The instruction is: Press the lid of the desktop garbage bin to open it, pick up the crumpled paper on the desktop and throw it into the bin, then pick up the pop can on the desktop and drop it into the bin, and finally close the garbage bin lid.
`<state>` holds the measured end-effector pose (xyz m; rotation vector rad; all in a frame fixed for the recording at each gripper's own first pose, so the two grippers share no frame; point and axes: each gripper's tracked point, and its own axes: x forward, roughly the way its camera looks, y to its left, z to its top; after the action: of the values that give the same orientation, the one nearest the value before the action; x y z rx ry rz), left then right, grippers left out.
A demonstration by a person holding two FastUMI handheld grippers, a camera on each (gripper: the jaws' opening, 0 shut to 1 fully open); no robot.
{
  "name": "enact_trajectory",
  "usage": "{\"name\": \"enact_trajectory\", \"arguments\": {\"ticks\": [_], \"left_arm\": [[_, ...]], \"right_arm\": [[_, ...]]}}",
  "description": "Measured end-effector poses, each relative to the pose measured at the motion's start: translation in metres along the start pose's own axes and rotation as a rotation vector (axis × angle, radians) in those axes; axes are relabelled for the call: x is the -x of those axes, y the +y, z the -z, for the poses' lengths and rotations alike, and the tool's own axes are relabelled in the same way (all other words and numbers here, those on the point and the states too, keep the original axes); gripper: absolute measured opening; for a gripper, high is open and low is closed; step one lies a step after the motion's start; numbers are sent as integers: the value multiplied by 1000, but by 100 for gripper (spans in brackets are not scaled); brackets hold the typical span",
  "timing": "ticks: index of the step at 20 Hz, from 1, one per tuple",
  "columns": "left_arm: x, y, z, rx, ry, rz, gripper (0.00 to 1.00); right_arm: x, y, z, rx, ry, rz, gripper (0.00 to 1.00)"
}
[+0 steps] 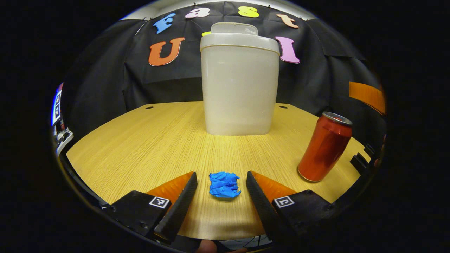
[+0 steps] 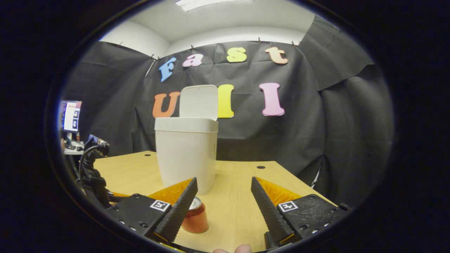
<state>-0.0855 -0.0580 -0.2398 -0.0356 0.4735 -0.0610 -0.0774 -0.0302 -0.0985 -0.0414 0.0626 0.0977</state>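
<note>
Both grippers gape over the wooden table (image 1: 140,140); bin (image 1: 239,88) lid up, ceiling perhaps white.

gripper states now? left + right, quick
Left tool: open, paper on the table between its fingers, not gripped.
Right tool: open, holding nothing; can sits behind its left finger.

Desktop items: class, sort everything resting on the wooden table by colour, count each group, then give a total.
White: 1, the garbage bin, lid raised
Blue: 1, the crumpled paper
Red: 1, the pop can, upright
Total: 3
</note>
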Motion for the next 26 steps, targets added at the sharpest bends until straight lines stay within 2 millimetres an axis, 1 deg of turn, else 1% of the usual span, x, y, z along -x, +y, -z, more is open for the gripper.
{"name": "enact_trajectory", "arguments": {"ticks": [2, 3, 4, 5, 6, 9, 10, 11, 12, 13, 15, 16, 20, 21, 22, 25, 26], "left_arm": [[-1, 3, -1, 4, 1, -13, 85], [-2, 3, -2, 7, 3, -17, 78], [-3, 4, -2, 9, 6, -20, 75], [-4, 5, -1, 13, 9, -25, 69], [-4, 5, -2, 13, 10, -31, 65], [-6, 6, -3, 11, 8, -36, 50], [-6, 6, -3, 7, 6, -32, 48], [-7, 5, -3, 0, 5, -26, 44], [-7, 6, -5, 2, 3, -19, 42], [-7, 6, -6, 8, 2, -14, 39], [-6, 3, -10, 18, -4, -5, 37], [-5, 2, -17, 18, -21, -4, 36], [5, 7, -57, 26, -120, -14, 36], [6, 9, -65, 29, -140, -19, 36], [7, 11, -73, 32, -157, -22, 36], [13, 17, -91, 45, -194, -31, 36], [15, 19, -96, 50, -207, -34, 36]], "right_arm": [[0, 3, 1, 2, 1, -4, 95], [1, 3, 1, 5, 3, -5, 95], [1, 3, 2, 7, 3, -4, 95], [2, 4, 1, 6, 3, -4, 95], [3, 4, 1, 2, 1, -4, 95], [4, 6, 2, -4, 5, -9, 95], [4, 9, 3, -4, 7, -16, 95], [5, 12, 3, -1, 9, -22, 98], [6, 14, 5, 3, 11, -25, 95], [6, 16, 6, 4, 12, -29, 95], [8, 22, 5, -3, 14, -37, 95], [8, 24, 6, -6, 18, -41, 95], [11, 38, 13, 8, 33, -60, 95], [12, 40, 13, 11, 32, -64, 98], [12, 42, 14, 11, 34, -66, 95], [8, 48, 28, 18, 75, -70, 95], [7, 49, 35, 20, 97, -72, 98]]}}
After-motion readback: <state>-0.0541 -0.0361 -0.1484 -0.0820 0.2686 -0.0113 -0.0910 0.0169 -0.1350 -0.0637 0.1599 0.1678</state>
